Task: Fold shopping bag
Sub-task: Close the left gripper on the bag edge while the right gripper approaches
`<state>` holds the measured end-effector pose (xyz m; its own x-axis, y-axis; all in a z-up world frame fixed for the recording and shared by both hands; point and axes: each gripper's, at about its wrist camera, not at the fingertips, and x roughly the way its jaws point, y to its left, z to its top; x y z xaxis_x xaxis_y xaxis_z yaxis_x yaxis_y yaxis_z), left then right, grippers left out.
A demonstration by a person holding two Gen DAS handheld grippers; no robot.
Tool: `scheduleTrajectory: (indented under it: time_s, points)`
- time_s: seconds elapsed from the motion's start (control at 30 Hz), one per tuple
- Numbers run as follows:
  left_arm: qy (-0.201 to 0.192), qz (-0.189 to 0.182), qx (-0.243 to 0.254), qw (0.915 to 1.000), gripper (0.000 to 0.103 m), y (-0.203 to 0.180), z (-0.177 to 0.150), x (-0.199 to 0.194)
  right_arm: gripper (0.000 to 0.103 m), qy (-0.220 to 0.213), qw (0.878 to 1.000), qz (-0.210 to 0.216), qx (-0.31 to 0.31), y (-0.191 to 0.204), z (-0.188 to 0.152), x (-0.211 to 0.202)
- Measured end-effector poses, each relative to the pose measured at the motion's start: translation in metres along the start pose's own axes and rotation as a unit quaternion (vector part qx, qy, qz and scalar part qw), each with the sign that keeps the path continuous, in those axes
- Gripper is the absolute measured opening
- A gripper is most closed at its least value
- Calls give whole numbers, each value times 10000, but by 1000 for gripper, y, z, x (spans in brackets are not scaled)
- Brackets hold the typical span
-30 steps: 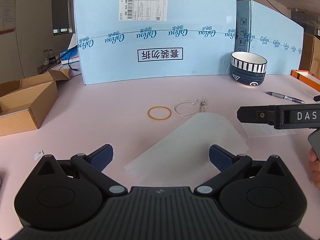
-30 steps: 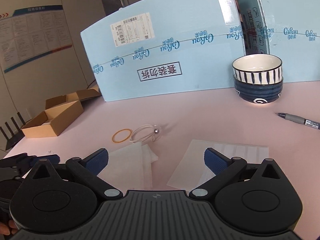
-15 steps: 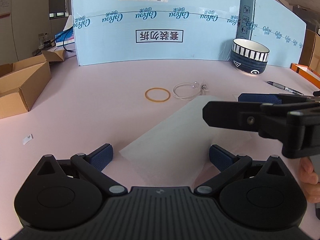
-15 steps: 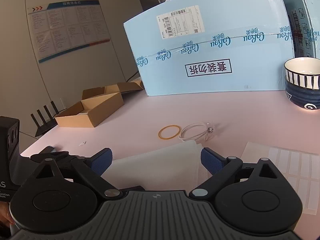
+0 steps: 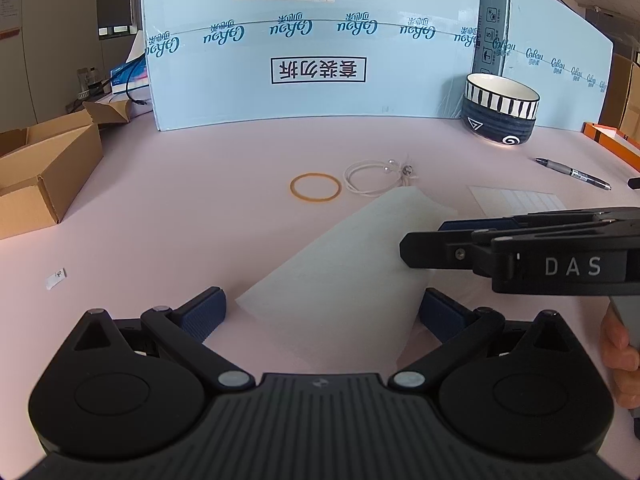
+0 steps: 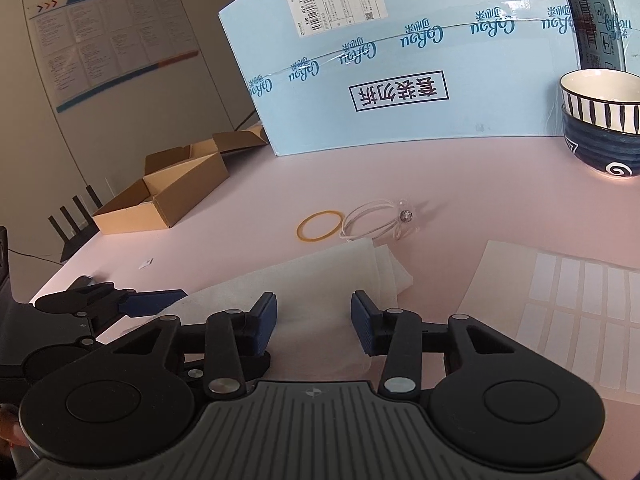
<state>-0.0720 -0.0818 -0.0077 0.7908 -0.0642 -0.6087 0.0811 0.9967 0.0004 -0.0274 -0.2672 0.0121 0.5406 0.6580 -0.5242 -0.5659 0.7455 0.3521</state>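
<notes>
Right tool closing over bag edge.

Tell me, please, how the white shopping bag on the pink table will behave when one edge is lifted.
The white shopping bag lies thin and flat, so it probably is floppy and will drape. It looks light, so it may slide on the smooth pink table. The right hand-held gripper is closing with the bag between its jaws; thin layers might slip out.

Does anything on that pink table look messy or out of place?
Nothing spilled or broken. The white bag lies askew, one far corner doubled over. A rubber band and a looped white cord lie loose beside it.
</notes>
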Motion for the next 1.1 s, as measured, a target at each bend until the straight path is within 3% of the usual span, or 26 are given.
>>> scheduleTrajectory:
  time_s: [0.13,1.1]
  points:
    - [9,34,39,10000,103,-2,0,0,40,76,9992,-202,-324,9,-1,3]
    - [-49,-7,-58,10000,102,-2,0,-1,49,32,9998,-92,-147,6,0,3]
